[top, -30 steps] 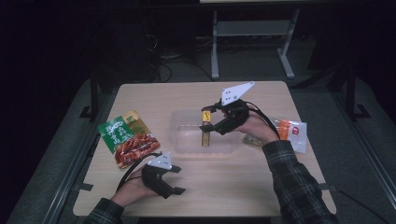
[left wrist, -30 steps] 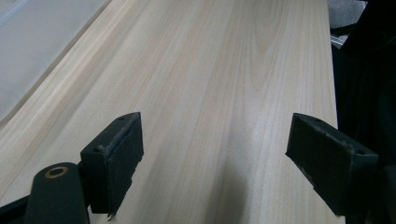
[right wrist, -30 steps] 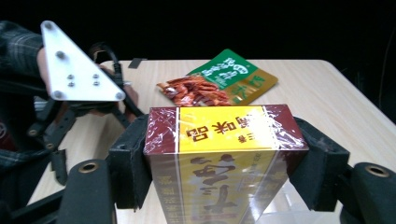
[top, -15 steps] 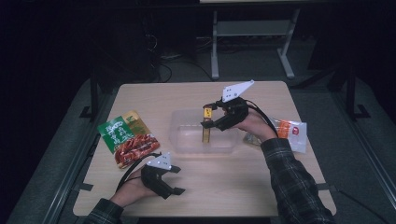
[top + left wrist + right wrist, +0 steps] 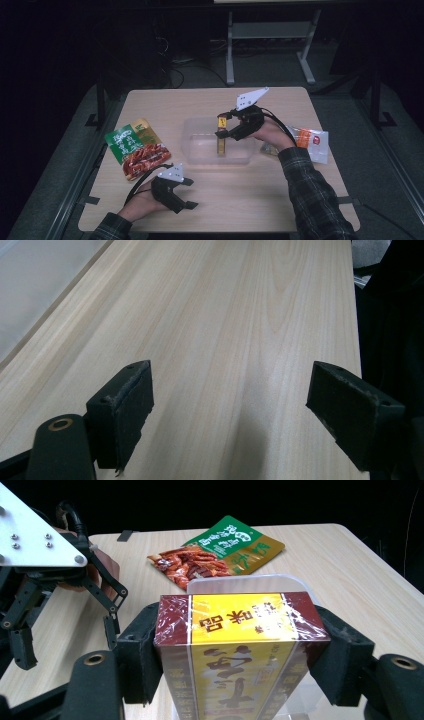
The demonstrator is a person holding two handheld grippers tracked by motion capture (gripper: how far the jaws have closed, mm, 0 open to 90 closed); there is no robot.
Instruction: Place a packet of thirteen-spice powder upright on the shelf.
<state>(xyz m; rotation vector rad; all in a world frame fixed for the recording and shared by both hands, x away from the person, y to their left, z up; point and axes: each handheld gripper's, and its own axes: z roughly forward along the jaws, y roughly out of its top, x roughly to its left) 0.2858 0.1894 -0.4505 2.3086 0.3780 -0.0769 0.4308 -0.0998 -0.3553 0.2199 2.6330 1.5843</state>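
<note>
1. Two grippers: left gripper (image 5: 186, 194) rests on the table (image 5: 260, 200), jaws wide, empty
2. Clear tub (image 5: 197, 150) sits mid-table
3. Right gripper (image 5: 223, 129) clamps the wrapped box (image 5: 240, 650), long axis upright, directly above the tub

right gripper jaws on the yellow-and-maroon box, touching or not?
Touching. The right gripper view shows both black jaws of the right gripper pressed flat against the sides of the box, no gap either side.
</note>
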